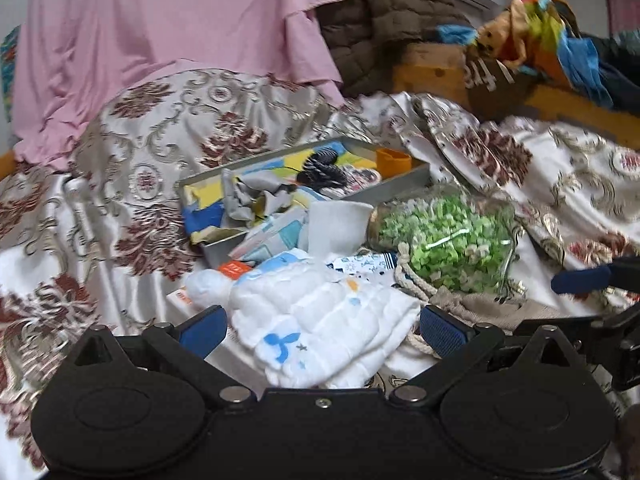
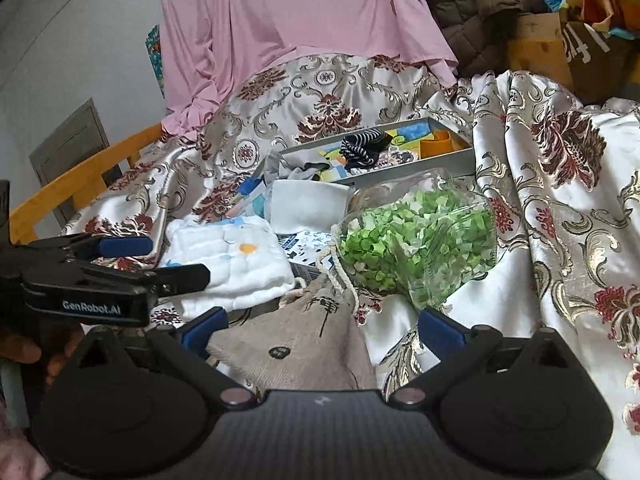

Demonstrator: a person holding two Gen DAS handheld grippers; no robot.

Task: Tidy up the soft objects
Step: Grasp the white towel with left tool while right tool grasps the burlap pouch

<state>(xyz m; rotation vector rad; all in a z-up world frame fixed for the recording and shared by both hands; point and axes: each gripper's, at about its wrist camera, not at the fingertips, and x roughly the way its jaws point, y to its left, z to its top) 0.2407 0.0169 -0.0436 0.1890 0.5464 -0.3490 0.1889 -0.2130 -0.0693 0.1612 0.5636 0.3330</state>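
L gripper (image 1: 322,330): fingers wide, nothing held, straddling the white quilted cloth (image 1: 320,324), which sits between the pads; contact w/ the pads unclear. R gripper (image 2: 322,330): fingers wide too, empty, over the beige drawstring pouch (image 2: 296,344); pouch lies between the fingers at 6 o'clock in R view.

Everything's on a bed w/ floral satin cover (image 1: 132,216). Soft stuff is piled mid-bed:
- white quilted cloth, folded, blue + orange prints; in R view at 9 o'clock of the clear bag
- clear bag of green bits (image 1: 444,240), 2 o'clock from the cloth, touching the pouch's rope cord
- plain white folded cloth (image 1: 336,224) at 12 o'clock of the quilted one
- grey tray (image 1: 400,188) behind the pile; holds a striped dark sock (image 1: 320,168), an orange piece (image 1: 394,162) and a grey crumpled cloth (image 1: 256,196) over a colourful print

Pink garment (image 1: 168,40) draped at 11 o'clock, brown quilted jacket (image 1: 384,12) at 1 o'clock. L gripper shows in R view at 9 o'clock, a hand (image 2: 20,348) under it.
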